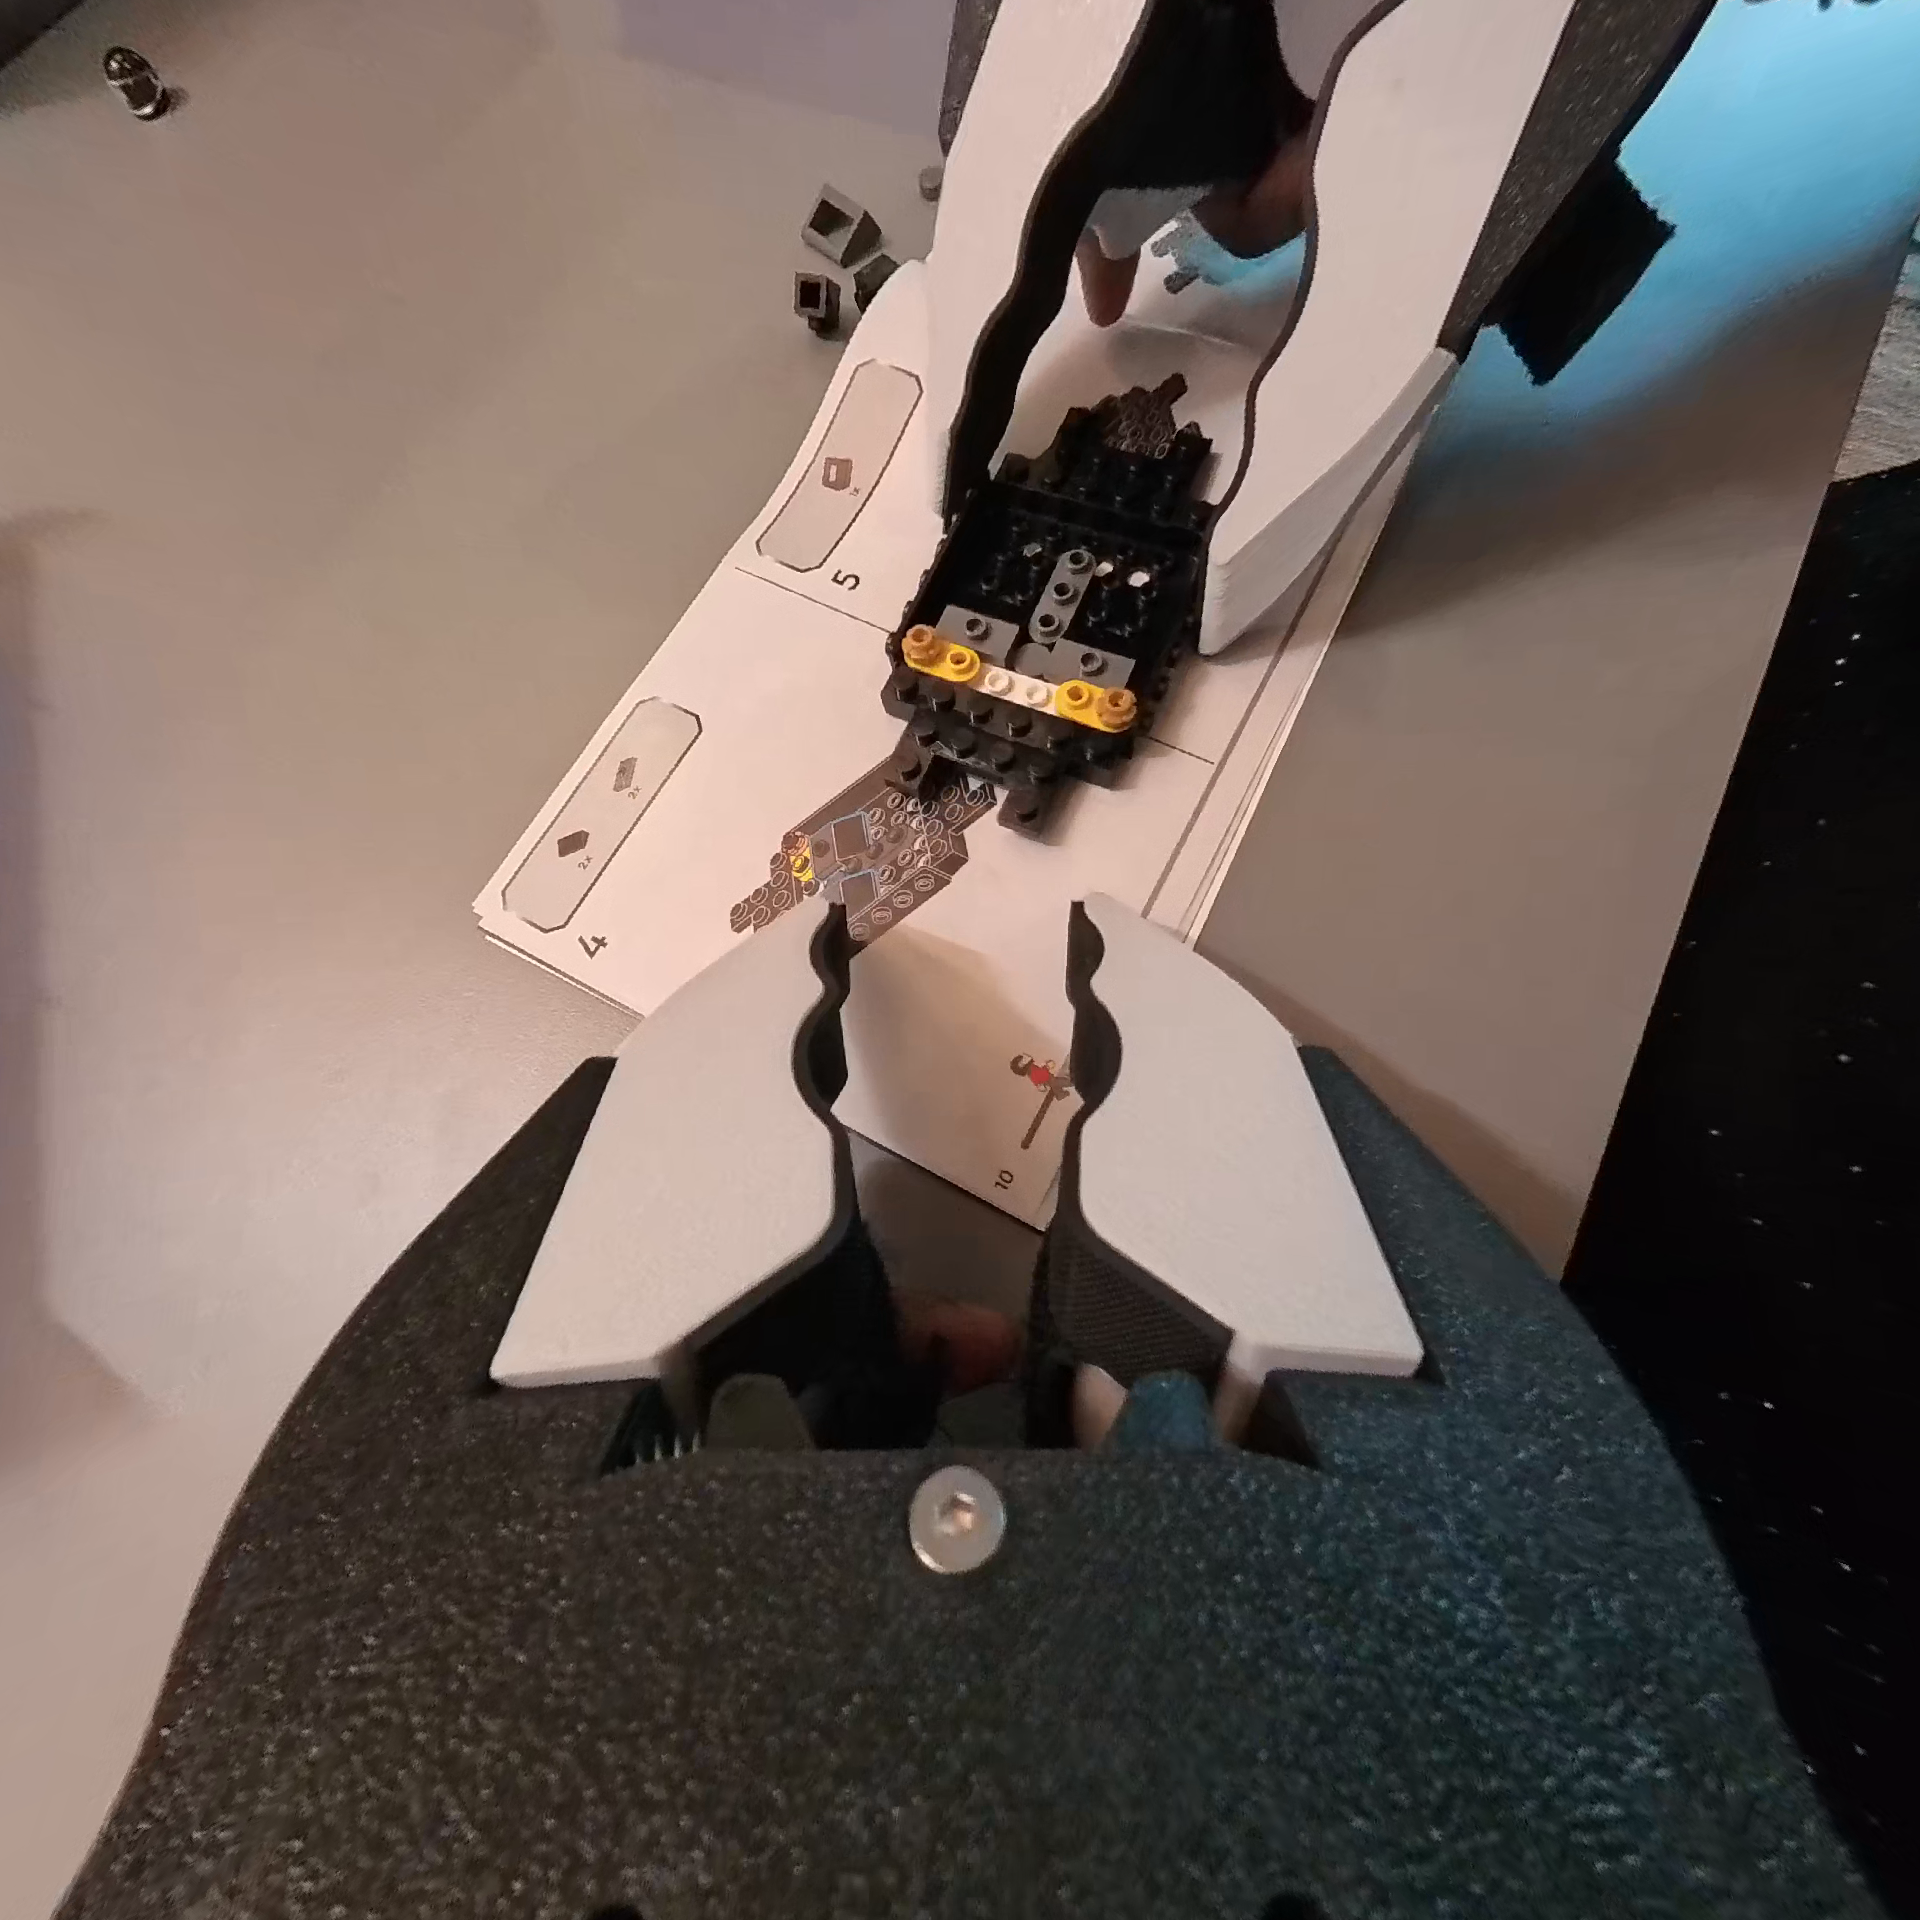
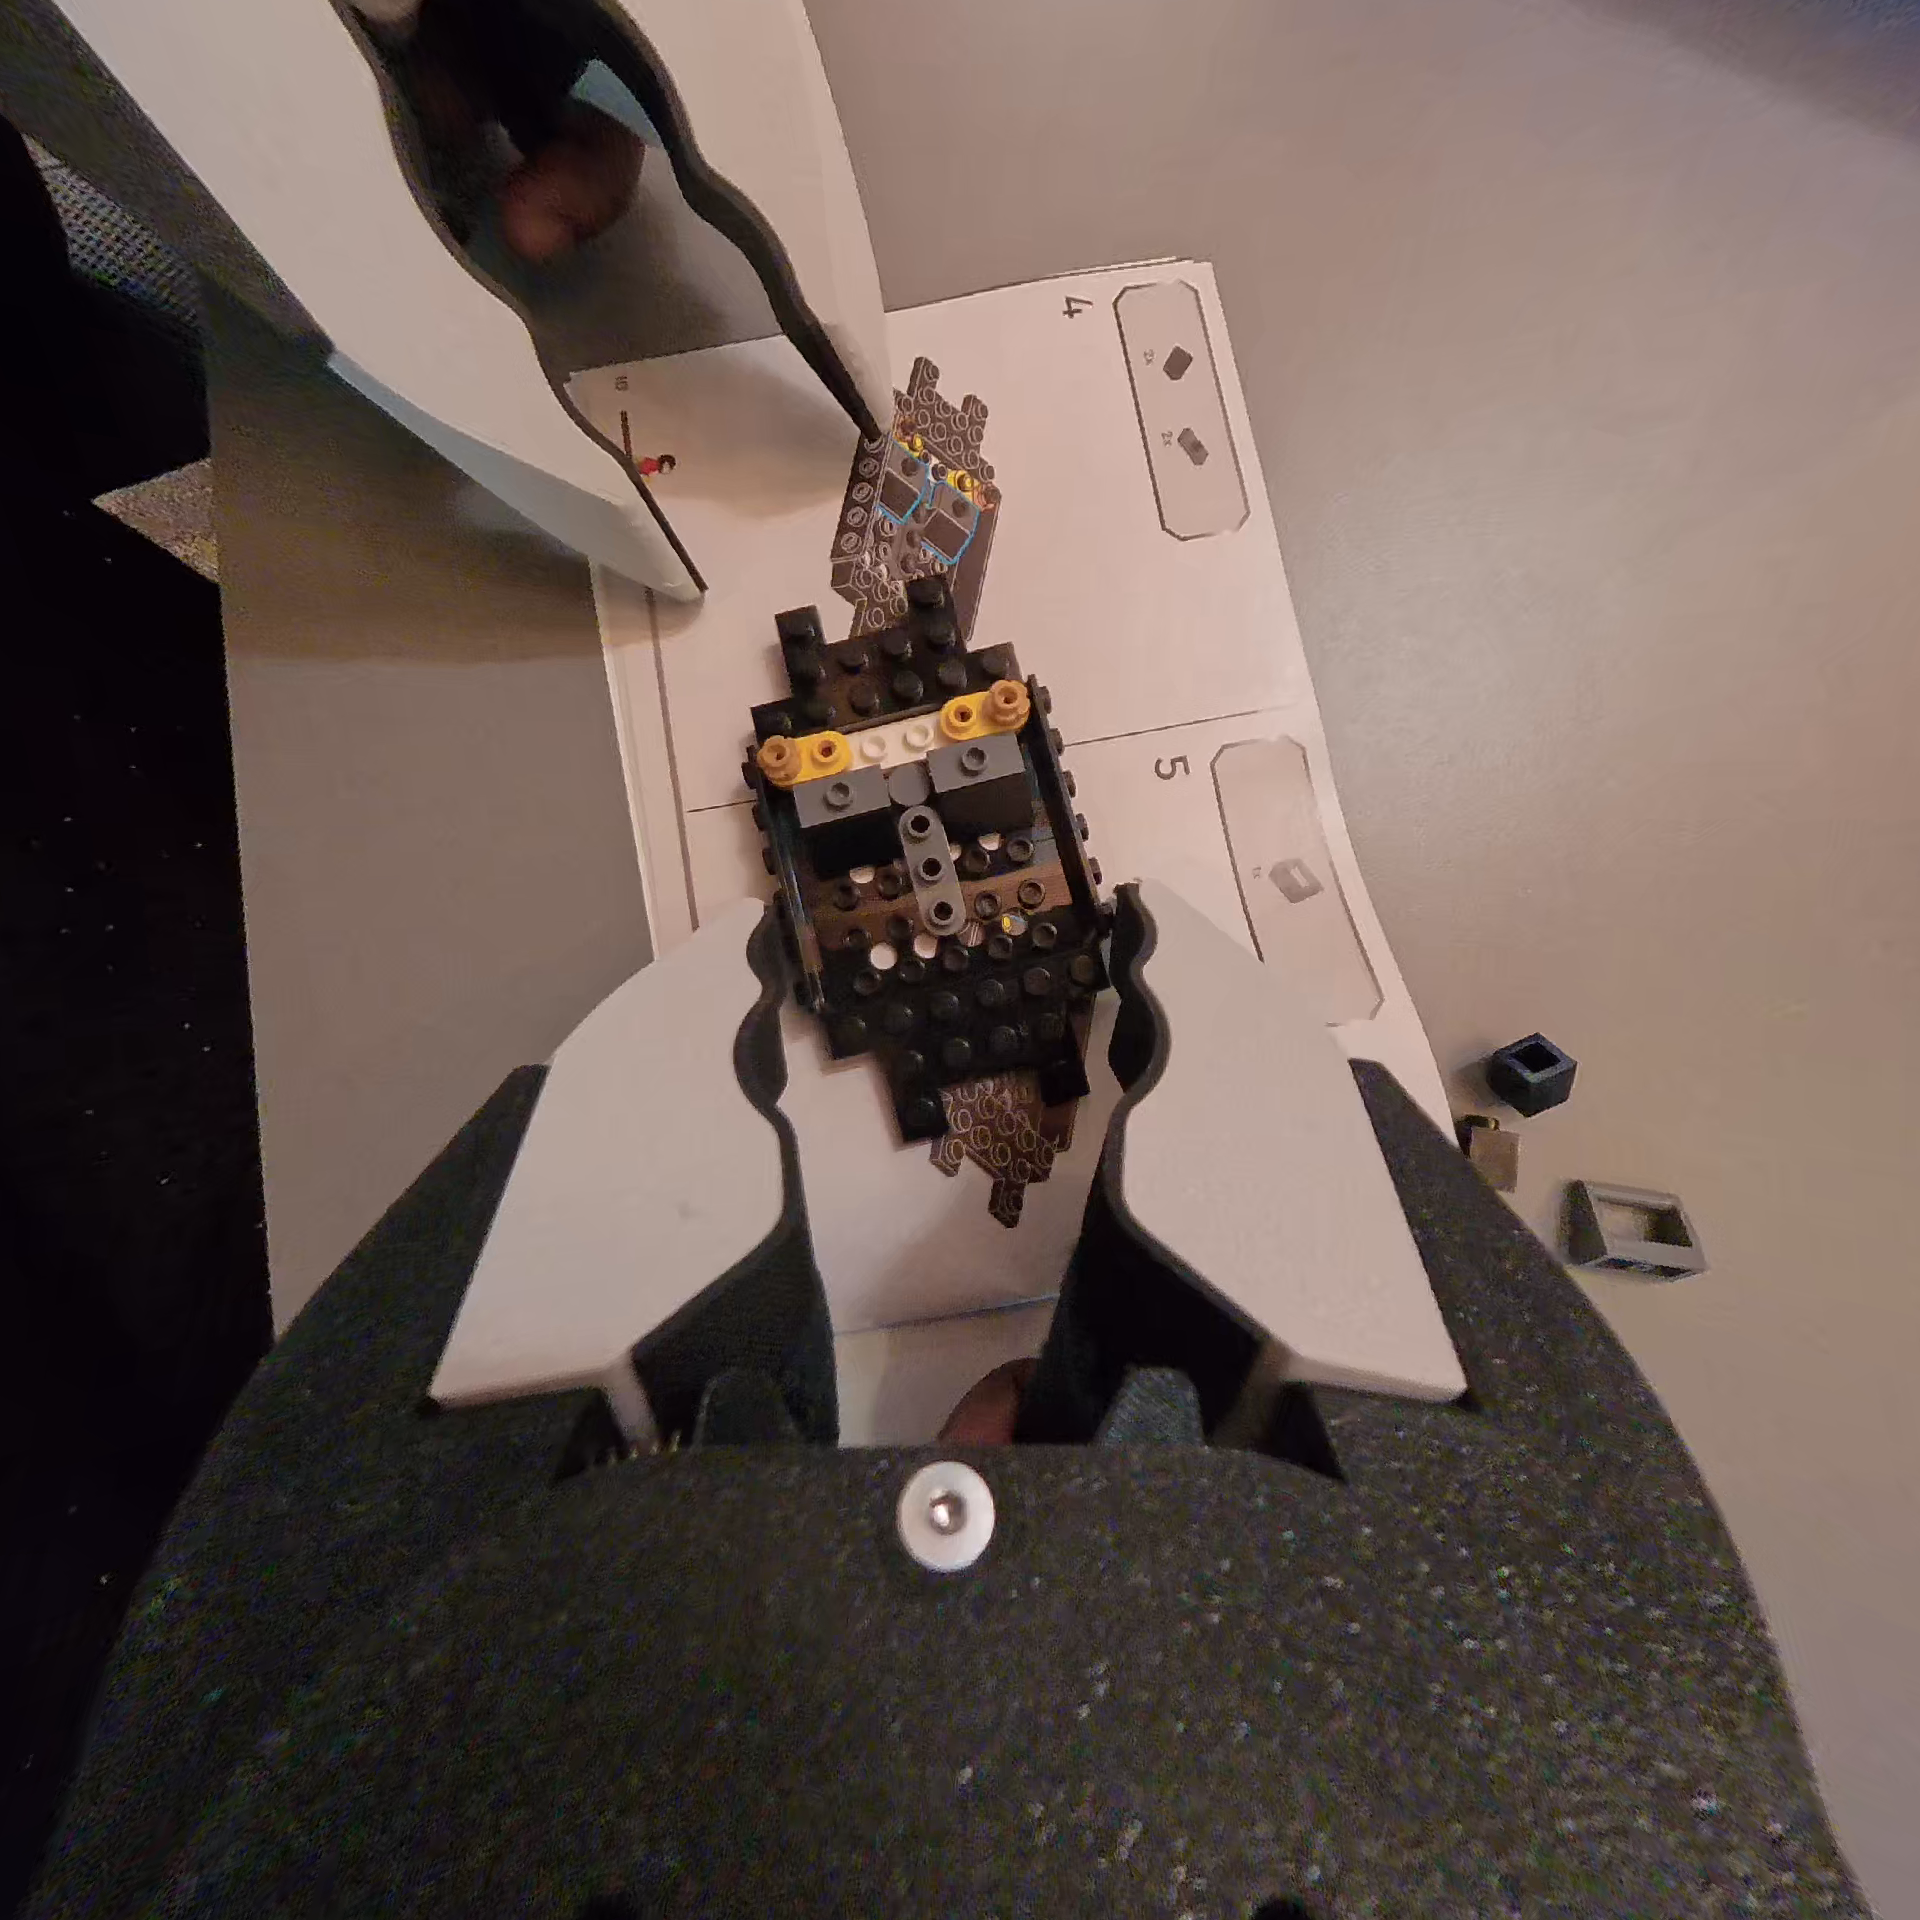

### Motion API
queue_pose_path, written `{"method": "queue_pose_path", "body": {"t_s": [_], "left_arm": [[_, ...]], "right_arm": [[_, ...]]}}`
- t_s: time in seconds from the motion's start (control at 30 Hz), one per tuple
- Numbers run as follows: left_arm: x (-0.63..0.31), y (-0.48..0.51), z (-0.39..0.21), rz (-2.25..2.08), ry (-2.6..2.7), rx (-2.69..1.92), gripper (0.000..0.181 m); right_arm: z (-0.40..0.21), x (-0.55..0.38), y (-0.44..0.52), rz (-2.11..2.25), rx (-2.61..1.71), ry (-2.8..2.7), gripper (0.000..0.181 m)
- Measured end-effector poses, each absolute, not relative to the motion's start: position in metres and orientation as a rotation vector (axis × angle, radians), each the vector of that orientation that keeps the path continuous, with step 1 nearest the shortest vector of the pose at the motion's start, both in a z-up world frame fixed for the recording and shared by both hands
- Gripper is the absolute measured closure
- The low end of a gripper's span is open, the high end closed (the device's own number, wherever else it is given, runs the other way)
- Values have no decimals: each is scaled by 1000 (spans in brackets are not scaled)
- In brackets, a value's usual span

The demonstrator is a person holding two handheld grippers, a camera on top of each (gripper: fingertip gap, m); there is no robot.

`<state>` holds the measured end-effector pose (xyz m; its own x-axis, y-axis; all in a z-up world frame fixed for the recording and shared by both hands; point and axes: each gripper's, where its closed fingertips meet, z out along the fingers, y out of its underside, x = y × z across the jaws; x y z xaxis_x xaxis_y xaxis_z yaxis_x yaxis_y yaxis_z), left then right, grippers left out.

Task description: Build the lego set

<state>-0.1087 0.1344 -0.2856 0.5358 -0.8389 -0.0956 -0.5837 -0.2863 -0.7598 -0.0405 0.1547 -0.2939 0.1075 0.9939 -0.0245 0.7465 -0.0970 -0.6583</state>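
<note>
A black lego model [image 2: 925,997] with grey, white and yellow pieces on top lies on the open instruction booklet [image 2: 1143,582]. My right gripper [image 2: 948,904] straddles its near half, with one fingertip against each side wall, shut on it. In the left wrist view the model [image 1: 1023,717] sits between the right gripper [image 1: 1081,561] fingers, which come in from the top. My left gripper [image 1: 958,912] is open and empty, hovering over the booklet [image 1: 727,727] just short of the model's front end. It also shows at the top left of the right wrist view [image 2: 784,509].
Loose grey slope pieces [image 1: 836,223] lie beside the booklet's far corner, and they show in the right wrist view [image 2: 1631,1226] next to a small dark brick [image 2: 1532,1070]. A small dark round piece [image 1: 135,83] lies far off. A black speckled mat [image 1: 1766,935] borders the table. The gap from one gripper's tips to the other's is roughly 8 centimetres. From my right tips it is roughly 7 centimetres to the small dark brick [image 2: 1532,1070]; from my left, 15 centimetres. Look for it in the left wrist view [image 1: 822,286] too.
</note>
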Motion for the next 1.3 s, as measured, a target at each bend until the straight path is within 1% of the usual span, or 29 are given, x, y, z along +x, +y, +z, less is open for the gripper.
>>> {"method": "queue_pose_path", "body": {"t_s": [0.43, 0.63, 0.77, 1.0, 1.07, 1.3], "left_arm": [[-110, 137, -287, -391, 1143, -2006, 137], [-110, 137, -287, -386, 1144, -2003, 137], [-110, 137, -287, -389, 1143, -2005, 137], [-109, 136, -286, -403, 1150, -1992, 135], [-109, 136, -285, -412, 1141, -1992, 134], [-111, 139, -279, -443, 1092, -1982, 131]], "right_arm": [[-294, -42, 156, 611, -1991, -1561, 120], [-290, -35, 157, 606, -1944, -1603, 120], [-280, -33, 157, 688, -1916, -1595, 115], [-285, -33, 155, 712, -1838, -1666, 115], [-290, -33, 156, 710, -1844, -1676, 122], [-287, -44, 160, 718, -1878, -1578, 122]]}}
